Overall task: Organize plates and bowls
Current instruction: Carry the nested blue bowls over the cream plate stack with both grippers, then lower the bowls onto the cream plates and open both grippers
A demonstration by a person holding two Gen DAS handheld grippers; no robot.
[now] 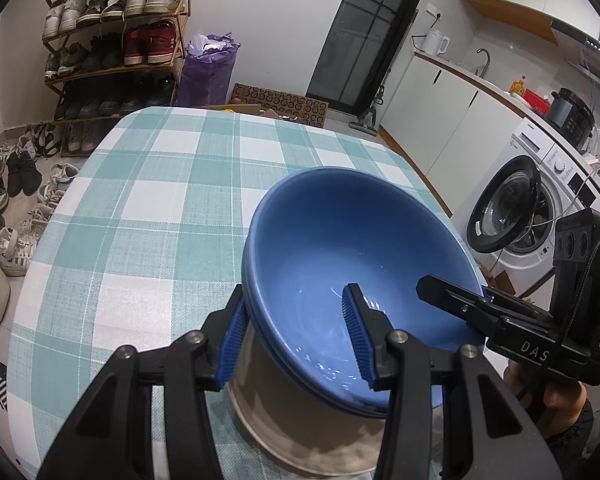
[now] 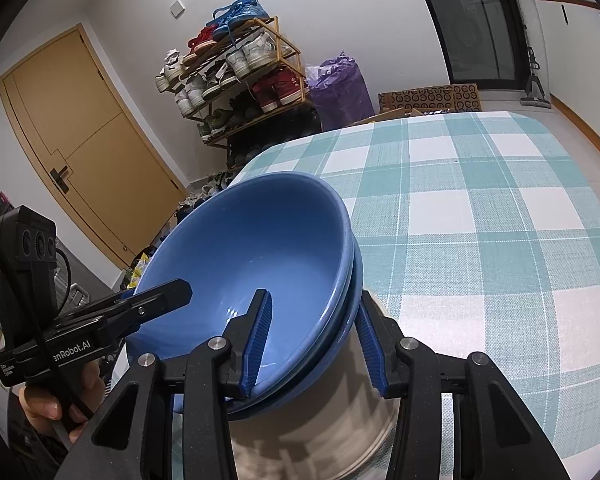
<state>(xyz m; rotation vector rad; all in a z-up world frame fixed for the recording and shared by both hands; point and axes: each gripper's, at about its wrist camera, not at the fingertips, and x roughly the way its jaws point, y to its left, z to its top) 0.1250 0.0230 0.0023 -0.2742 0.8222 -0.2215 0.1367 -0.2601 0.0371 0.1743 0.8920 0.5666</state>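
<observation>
Two nested blue bowls [image 1: 340,248] sit stacked over a beige plate [image 1: 300,436] on the checked tablecloth. My left gripper [image 1: 296,340] straddles the bowls' near-left rim, one finger inside, one outside, with a wide gap between the pads. My right gripper [image 2: 314,344] straddles the opposite rim of the blue bowls [image 2: 260,248] the same way, above the beige plate [image 2: 332,432]. Each gripper also shows in the other's view: the right [image 1: 460,304] and the left [image 2: 140,308]. Whether the pads press the rim cannot be told.
The table [image 1: 148,200] with teal-and-white cloth extends away from the bowls. Shoe rack [image 1: 116,40], purple bag and cardboard box stand beyond it. A washing machine [image 1: 512,208] and kitchen counter are to the right. A wooden door [image 2: 80,140] is at left.
</observation>
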